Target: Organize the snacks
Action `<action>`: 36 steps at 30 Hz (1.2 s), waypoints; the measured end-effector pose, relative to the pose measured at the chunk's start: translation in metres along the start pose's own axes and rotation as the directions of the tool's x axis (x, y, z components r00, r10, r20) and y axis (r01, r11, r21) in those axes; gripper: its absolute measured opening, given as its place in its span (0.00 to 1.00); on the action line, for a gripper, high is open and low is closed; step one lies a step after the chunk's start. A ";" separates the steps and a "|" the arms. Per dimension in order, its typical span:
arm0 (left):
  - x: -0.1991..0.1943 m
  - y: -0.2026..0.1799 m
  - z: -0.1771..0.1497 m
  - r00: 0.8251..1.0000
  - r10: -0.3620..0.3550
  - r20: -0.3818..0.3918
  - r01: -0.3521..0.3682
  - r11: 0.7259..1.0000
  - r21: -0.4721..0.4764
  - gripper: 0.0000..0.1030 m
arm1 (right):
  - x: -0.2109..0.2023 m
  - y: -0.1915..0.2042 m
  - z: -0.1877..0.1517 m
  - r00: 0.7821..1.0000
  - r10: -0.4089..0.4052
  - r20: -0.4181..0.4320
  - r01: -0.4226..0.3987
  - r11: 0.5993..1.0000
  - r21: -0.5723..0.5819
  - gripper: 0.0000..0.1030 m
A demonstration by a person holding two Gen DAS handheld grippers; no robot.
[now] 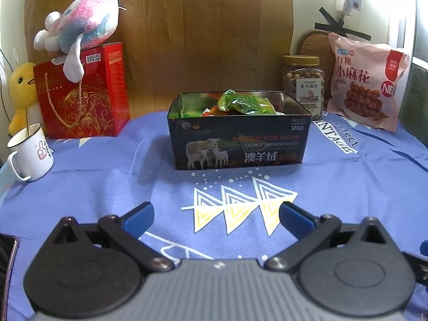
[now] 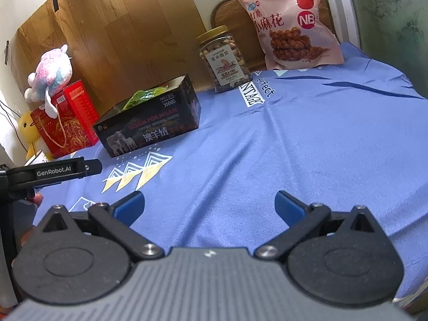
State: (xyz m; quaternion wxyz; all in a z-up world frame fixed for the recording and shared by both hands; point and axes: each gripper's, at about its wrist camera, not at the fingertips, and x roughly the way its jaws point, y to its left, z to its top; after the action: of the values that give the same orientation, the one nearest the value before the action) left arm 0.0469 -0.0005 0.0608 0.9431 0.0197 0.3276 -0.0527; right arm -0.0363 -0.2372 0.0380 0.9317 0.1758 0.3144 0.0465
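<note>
A black open tin box [image 1: 238, 144] with a sheep picture stands on the blue cloth [image 1: 107, 182]. It holds snack packets, a green one [image 1: 240, 101] on top. The box also shows in the right wrist view [image 2: 149, 128], far left. My left gripper [image 1: 216, 214] is open and empty, above the cloth in front of the box. My right gripper [image 2: 208, 203] is open and empty over bare cloth [image 2: 294, 147]. A nut jar [image 1: 303, 85] [image 2: 224, 58] and a pink snack bag [image 1: 366, 80] [image 2: 289, 24] stand at the back right.
A red gift box [image 1: 83, 93] with a plush toy [image 1: 80, 24] on top stands back left, with a yellow duck [image 1: 22, 88] and a white mug [image 1: 29, 152]. The left gripper's body [image 2: 53, 172] shows at the left of the right wrist view. A wooden board is behind.
</note>
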 end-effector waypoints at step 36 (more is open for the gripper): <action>0.000 0.000 -0.006 0.999 0.015 -0.032 -0.015 1.000 0.010 1.00 | 0.004 -0.001 -0.003 1.000 0.016 -0.001 -0.016 1.000 -0.019 1.00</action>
State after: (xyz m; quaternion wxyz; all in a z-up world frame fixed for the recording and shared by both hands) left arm 0.0433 -0.0003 0.0554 0.9380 0.0274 0.3425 -0.0467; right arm -0.0350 -0.2359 0.0330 0.9327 0.1697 0.3131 0.0572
